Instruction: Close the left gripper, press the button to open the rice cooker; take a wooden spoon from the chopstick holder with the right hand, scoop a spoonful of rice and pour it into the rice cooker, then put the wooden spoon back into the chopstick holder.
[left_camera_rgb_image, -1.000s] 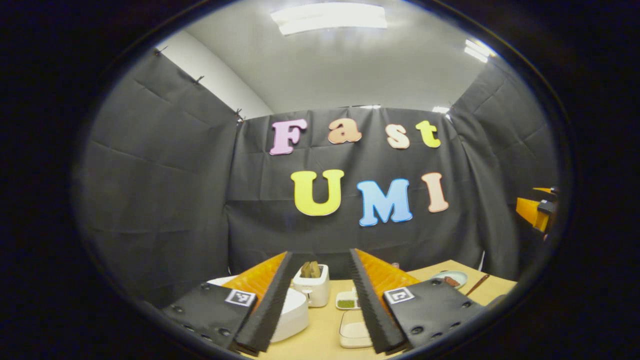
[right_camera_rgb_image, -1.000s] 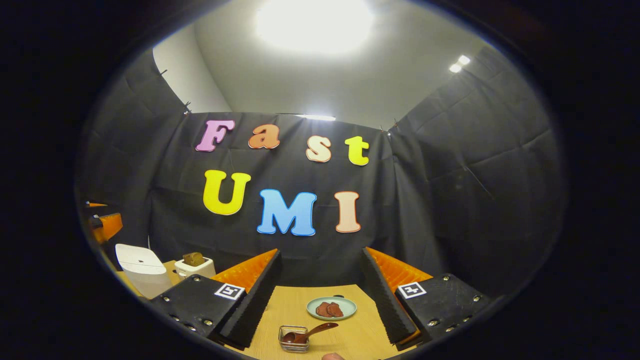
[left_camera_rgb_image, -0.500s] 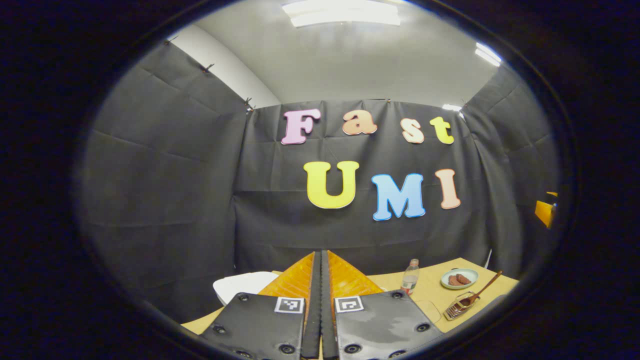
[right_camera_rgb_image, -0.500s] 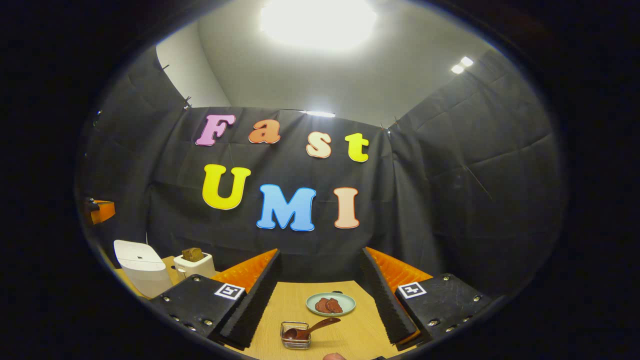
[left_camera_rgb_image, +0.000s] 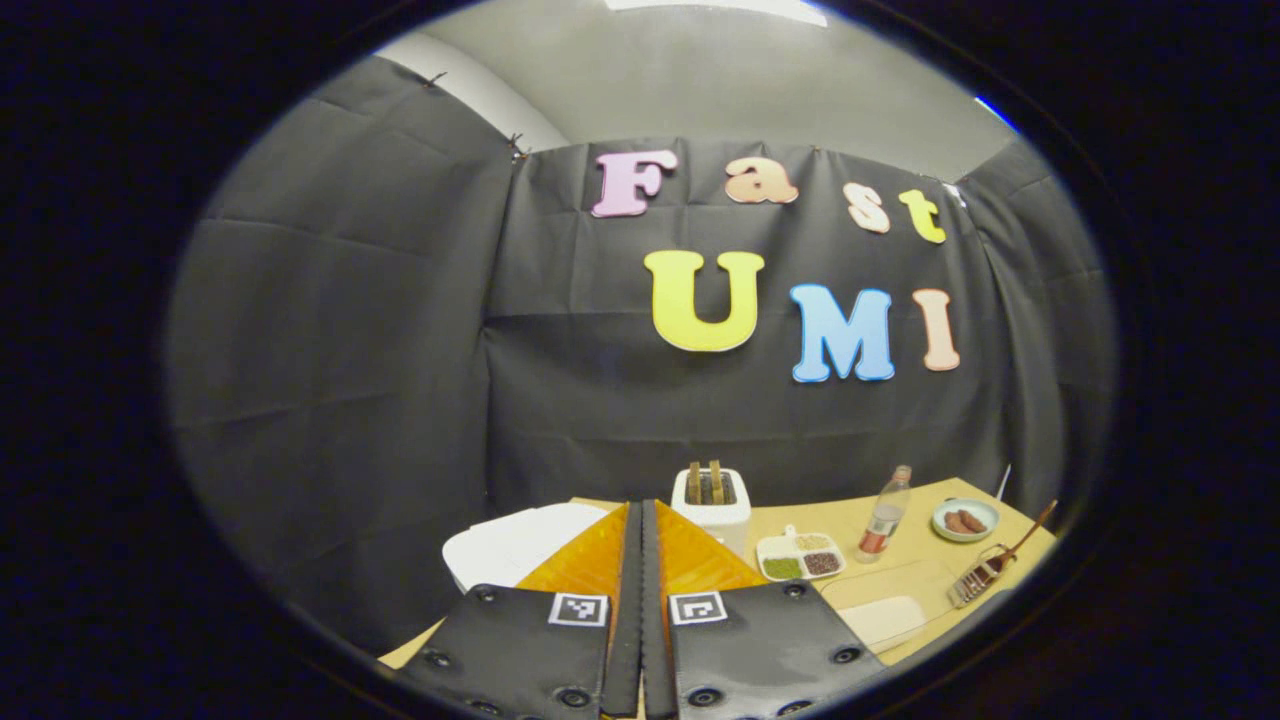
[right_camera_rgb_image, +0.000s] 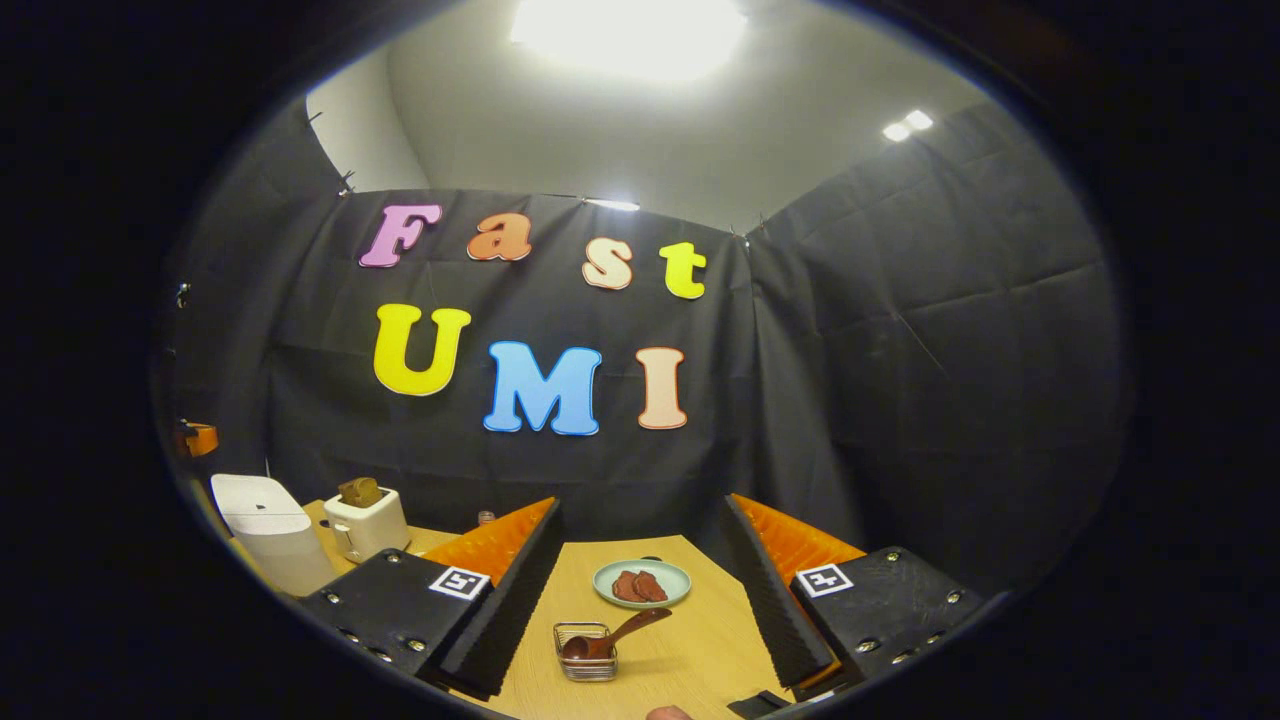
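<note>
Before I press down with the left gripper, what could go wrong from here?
1. The left gripper is shut, but its fingers hide part of the white rice cooker; the button isn't visible, so the press may miss.
2. The toaster stands close beside the cooker; a sideways drift could knock it.
3. The wooden spoon leans out of the small wire chopstick holder; the open right gripper could tip the holder.

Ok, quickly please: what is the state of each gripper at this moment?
Left gripper: closed, fingers together, holding nothing.
Right gripper: open, holding nothing; the wooden spoon sits in the chopstick holder ahead of it.
</note>
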